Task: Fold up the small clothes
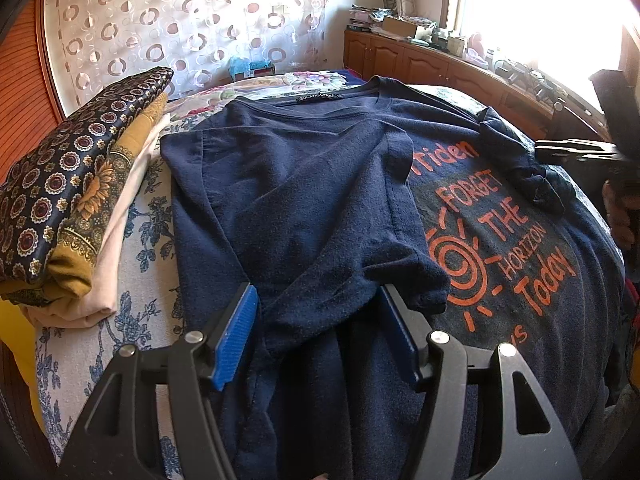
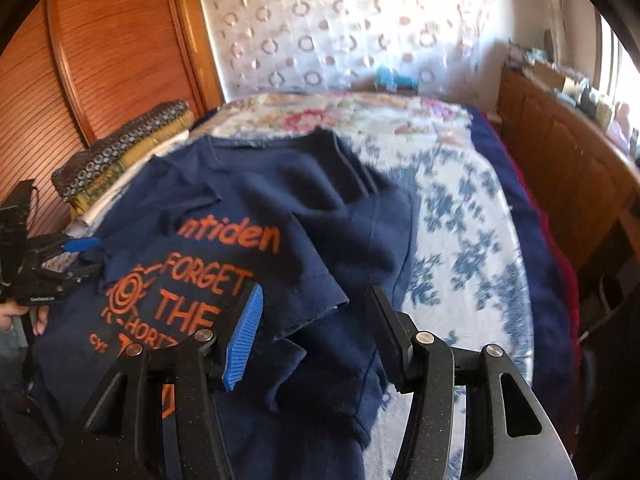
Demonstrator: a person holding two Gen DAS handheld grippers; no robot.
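Note:
A navy T-shirt (image 1: 304,200) with orange print lies flat on the bed; it also shows in the right wrist view (image 2: 328,216). Its left side and sleeve are folded over the chest, and the right side is folded in too. My left gripper (image 1: 316,320) is open, its blue pads either side of a ridge of navy cloth near the folded sleeve. My right gripper (image 2: 316,320) is open just above the folded right sleeve edge, holding nothing. The left gripper also shows in the right wrist view (image 2: 76,256) at the shirt's left edge.
A stack of folded clothes (image 1: 72,208) sits on the bed to the left of the shirt. The bedspread (image 2: 472,248) with blue flowers extends to the right. Wooden cabinets (image 1: 420,60) with clutter stand under the window. A wooden wardrobe (image 2: 100,64) is at the left.

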